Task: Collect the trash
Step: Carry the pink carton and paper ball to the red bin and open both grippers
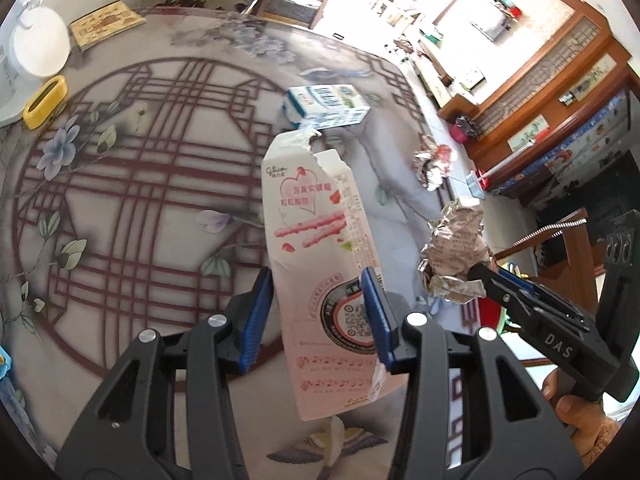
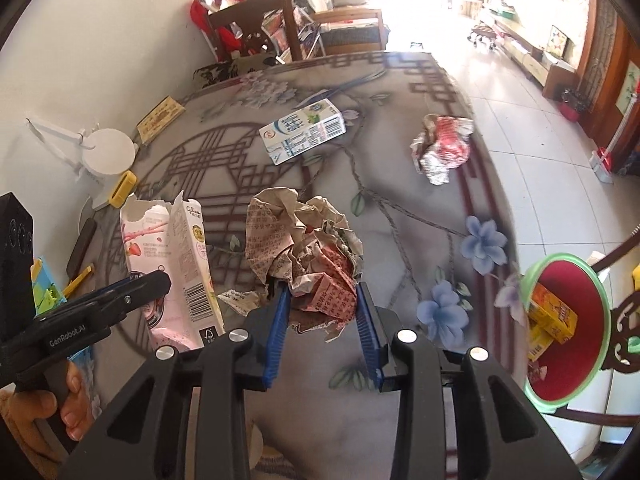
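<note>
My left gripper [image 1: 318, 292] is shut on a torn pink snack box [image 1: 316, 240], held up above the patterned table; the box also shows at the left of the right wrist view [image 2: 176, 252]. My right gripper [image 2: 320, 300] is shut on a crumpled paper wrapper [image 2: 304, 248], lifted off the table; the same wad appears at the right of the left wrist view [image 1: 456, 256]. A blue and white milk carton [image 2: 302, 130] lies on its side farther back. A crumpled red and silver wrapper [image 2: 442, 146] rests near the table's right edge.
A green-rimmed red bin [image 2: 568, 332] holding yellow boxes stands off the table's right edge. A white stand [image 2: 108, 150], a yellow holder [image 2: 123, 188] and a flat gold box [image 2: 160, 118] sit along the table's left side. A wooden chair [image 2: 256, 28] stands behind the table.
</note>
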`<state>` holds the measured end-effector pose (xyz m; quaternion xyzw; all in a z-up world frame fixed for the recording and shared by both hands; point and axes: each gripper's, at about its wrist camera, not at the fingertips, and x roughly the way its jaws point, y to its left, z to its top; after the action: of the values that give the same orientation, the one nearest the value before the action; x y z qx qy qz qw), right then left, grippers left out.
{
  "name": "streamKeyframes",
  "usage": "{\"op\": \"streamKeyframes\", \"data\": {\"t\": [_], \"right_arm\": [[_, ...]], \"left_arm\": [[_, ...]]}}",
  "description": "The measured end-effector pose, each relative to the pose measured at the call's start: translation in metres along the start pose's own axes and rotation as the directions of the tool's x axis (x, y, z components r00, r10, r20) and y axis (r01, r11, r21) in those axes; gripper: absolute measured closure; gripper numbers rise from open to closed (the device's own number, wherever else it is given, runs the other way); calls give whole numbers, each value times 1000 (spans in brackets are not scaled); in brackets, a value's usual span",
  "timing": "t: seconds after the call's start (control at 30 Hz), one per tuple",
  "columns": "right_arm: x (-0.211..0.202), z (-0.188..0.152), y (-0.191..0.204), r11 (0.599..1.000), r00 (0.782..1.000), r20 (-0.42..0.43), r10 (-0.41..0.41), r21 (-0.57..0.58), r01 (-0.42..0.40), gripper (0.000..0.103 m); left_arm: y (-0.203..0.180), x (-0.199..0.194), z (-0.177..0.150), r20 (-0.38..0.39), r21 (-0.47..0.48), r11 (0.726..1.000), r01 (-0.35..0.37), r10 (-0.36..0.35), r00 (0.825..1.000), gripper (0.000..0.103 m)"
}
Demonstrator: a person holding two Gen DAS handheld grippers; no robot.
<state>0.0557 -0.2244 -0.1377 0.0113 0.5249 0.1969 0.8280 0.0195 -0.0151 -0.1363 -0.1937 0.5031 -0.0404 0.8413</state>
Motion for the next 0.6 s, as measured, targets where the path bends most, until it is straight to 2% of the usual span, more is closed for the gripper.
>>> {"op": "streamKeyframes", "data": {"t": [0.6], "right_arm": [[-63, -54, -76, 979, 990, 56, -128, 166, 117, 70]], "left_arm": [[-85, 10, -18, -38, 160, 982, 101, -96, 995, 59]]}}
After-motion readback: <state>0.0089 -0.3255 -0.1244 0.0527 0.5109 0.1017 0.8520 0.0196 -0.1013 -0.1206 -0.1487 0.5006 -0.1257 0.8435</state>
